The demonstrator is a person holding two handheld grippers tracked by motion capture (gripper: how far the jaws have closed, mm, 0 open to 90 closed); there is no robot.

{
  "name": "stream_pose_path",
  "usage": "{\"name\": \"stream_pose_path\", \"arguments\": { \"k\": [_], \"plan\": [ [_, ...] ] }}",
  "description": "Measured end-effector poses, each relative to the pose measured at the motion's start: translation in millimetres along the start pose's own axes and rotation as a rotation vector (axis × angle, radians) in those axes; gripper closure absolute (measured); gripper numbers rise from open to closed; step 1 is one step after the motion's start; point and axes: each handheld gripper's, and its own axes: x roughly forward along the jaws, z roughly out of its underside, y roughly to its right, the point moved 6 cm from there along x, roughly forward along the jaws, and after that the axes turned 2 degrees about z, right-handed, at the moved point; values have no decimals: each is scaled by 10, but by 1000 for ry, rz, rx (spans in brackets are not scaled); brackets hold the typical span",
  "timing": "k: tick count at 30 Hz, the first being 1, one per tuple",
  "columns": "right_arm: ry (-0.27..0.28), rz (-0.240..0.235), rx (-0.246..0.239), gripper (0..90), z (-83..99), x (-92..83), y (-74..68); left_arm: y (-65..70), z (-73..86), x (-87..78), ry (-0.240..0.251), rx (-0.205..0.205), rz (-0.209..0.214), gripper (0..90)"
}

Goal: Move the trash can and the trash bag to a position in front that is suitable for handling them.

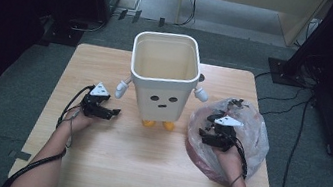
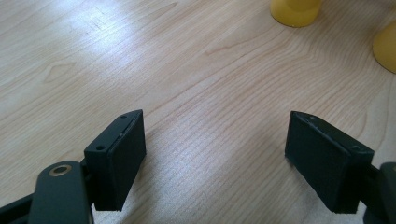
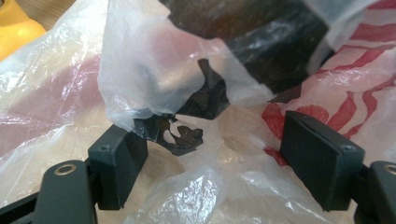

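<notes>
Plastic bag (image 1: 254, 133), thin and clear with red stripes and some black print, lay crumpled on the right side of the wooden table (image 1: 142, 170), near its right edge and well to the right of the white bin. Largest of all was the table itself, a light wood top with rounded corners standing on grey carpet. Next in size was the white bin (image 1: 163, 75), a tall square container made like a figure, with a small face on its front, two little white arms at the sides and two yellow feet (image 1: 158, 123); it stood upright at the middle of the table toward the far edge, and its inside looked bare. The bag came after it in size. The right gripper (image 1: 210, 133) was over the bag, held from below by the person's right hand (image 1: 231, 159); in the right gripper view its jaws stood wide apart, with loose folds of the bag (image 3: 154, 84) between them, but the pads did not press on the plastic. The left gripper (image 1: 111, 113) was at the left of the bin, low over the bare wood; in the left gripper view its jaws were spread and held nothing, and the yellow feet (image 2: 296, 10) showed beyond them.
</notes>
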Motion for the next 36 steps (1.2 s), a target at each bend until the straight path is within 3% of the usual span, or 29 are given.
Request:
{"name": "stream_pose_path", "arguments": {
  "k": [14, 18, 25, 29, 32, 36],
  "plan": [
    [-6, -1, -3, 196, 0, 8, -12, -29, -53, 55, -1, -3, -1, 205],
    [-5, -1, -4, 194, 0, 9, -12, -42, -72, 65, 10, -41, 10, 193],
    [-6, -1, -3, 194, 0, 8, -13, -22, -92, 82, -29, -16, -21, 194],
    [-6, -2, -4, 193, 0, 8, -12, -9, -106, 78, -55, -31, -28, 194],
    [-6, -2, -4, 193, 0, 8, -13, -5, -110, 66, -74, -18, -29, 194],
    [-6, -2, -4, 192, 0, 9, -13, 16, -148, 29, -70, -24, 9, 194]
  ]
}}
